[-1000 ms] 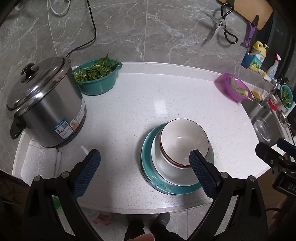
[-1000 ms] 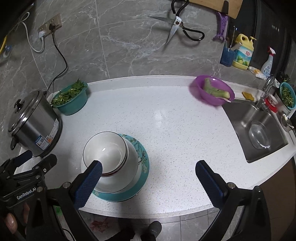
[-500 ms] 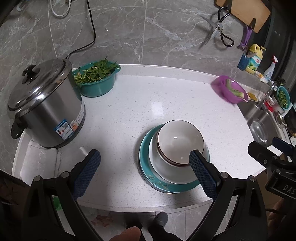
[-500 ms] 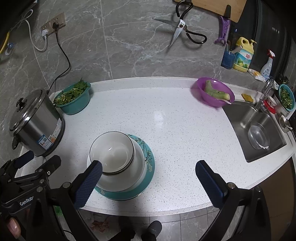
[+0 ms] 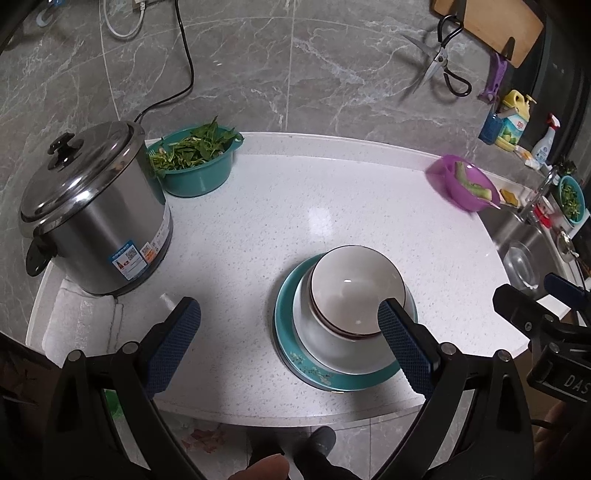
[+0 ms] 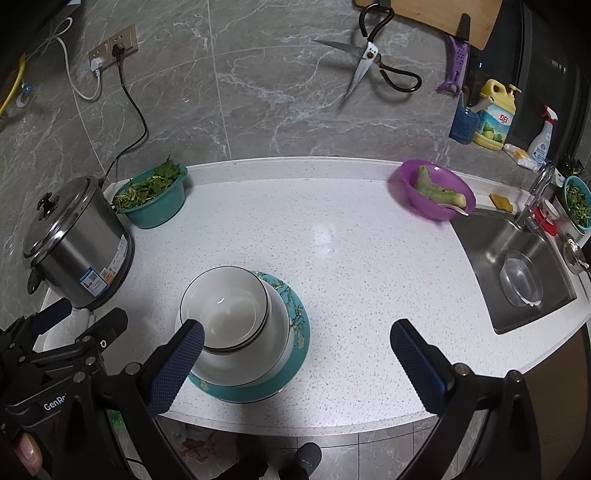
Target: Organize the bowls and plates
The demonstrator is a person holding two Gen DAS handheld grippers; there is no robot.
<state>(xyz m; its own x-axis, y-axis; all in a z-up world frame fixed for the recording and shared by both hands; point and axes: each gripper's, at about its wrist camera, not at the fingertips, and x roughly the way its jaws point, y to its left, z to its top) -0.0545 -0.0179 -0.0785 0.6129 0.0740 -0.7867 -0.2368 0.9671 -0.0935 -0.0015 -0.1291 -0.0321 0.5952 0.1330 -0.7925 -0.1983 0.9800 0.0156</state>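
Both hand-held grippers (image 5: 288, 332) (image 6: 295, 354) have pulled back, released, above two bowls (image 5: 354, 288) on one plate (image 5: 288, 343).

L view: a blue finger (image 5: 404, 349) covered the near rim of the white bowl (image 5: 356, 291); the teal plate (image 5: 291, 345) showed only as a crescent under the stack. R view: a finger (image 6: 177, 369) hid the bowl's (image 6: 225, 306) near-left edge. Cutting board (image 6: 439, 14) was cut off by the top edge. Rice cooker label (image 5: 129, 258) too small to read. Purple bowl (image 5: 461, 186) was blurred in L view.
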